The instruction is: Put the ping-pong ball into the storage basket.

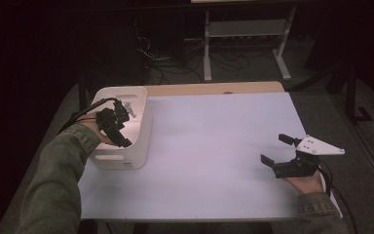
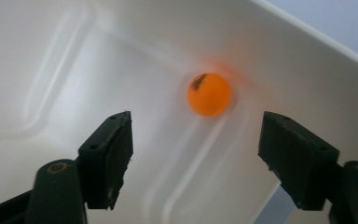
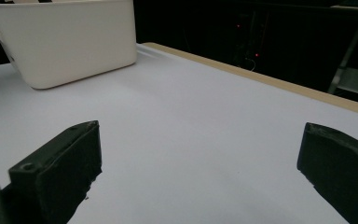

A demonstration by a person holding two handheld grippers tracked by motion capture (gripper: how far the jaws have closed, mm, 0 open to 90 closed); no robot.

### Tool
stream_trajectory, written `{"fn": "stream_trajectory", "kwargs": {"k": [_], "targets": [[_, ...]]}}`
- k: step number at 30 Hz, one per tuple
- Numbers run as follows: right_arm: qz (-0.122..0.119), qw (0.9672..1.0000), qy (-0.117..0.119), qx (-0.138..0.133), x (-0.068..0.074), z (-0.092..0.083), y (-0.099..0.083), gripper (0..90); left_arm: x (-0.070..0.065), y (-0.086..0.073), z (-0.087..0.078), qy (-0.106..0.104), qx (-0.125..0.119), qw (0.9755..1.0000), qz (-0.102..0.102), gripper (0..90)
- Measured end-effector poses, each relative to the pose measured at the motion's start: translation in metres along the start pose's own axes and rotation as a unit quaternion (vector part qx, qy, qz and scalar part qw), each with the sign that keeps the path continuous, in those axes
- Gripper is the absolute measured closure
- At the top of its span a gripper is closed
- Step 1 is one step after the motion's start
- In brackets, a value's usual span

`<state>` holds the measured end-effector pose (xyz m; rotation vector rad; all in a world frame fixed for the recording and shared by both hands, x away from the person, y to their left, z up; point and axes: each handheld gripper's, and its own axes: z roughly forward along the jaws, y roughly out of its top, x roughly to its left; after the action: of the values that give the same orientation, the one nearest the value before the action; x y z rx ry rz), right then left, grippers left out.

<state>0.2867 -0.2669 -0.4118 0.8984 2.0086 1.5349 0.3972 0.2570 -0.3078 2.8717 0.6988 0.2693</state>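
In the white bin (image 2: 307, 56) — orange ball (image 2: 209, 94), dark mark unreadable.

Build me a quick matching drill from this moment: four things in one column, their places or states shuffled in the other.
1. small orange ball
2. white plastic bin
3. left gripper
4. right gripper

a. open, low over the pale table sheet
b. lying inside the bin
c. open, above the ball
d. at the table's left edge

Pairs: 1-b, 2-d, 3-c, 4-a
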Motion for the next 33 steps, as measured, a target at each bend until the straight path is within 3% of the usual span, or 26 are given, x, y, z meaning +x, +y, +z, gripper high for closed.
{"fn": "stream_trajectory", "kwargs": {"k": [9, 16, 21, 25, 30, 33], "targets": [[0.006, 1.0000, 0.002, -0.005, -0.001, -0.001, 0.000, 0.0, 0.001, 0.000, -0.014, 0.011, -0.023, 0.9997, -0.005, 11.9], [0.012, 0.9999, 0.005, -0.010, -0.002, -0.002, 0.000, 0.0, 0.002, -0.004, -0.034, 0.013, -0.066, 0.9976, -0.018, 1.0], [0.013, 0.9998, 0.005, -0.011, -0.002, -0.002, 0.000, 0.0, 0.000, -0.008, -0.038, 0.027, -0.074, 0.9967, -0.021, 0.0], [0.011, 0.9999, 0.004, -0.012, -0.002, -0.003, 0.000, 0.0, -0.001, -0.008, -0.042, 0.024, -0.087, 0.9958, -0.020, 0.0], [0.011, 0.9999, 0.003, -0.012, -0.002, -0.004, 0.000, 0.0, -0.002, -0.011, -0.048, 0.030, -0.107, 0.9936, -0.023, 0.0], [0.011, 0.9999, 0.002, -0.013, -0.002, -0.004, 0.000, 0.0, -0.004, -0.015, -0.053, 0.030, -0.134, 0.9899, -0.033, 0.0]]}}
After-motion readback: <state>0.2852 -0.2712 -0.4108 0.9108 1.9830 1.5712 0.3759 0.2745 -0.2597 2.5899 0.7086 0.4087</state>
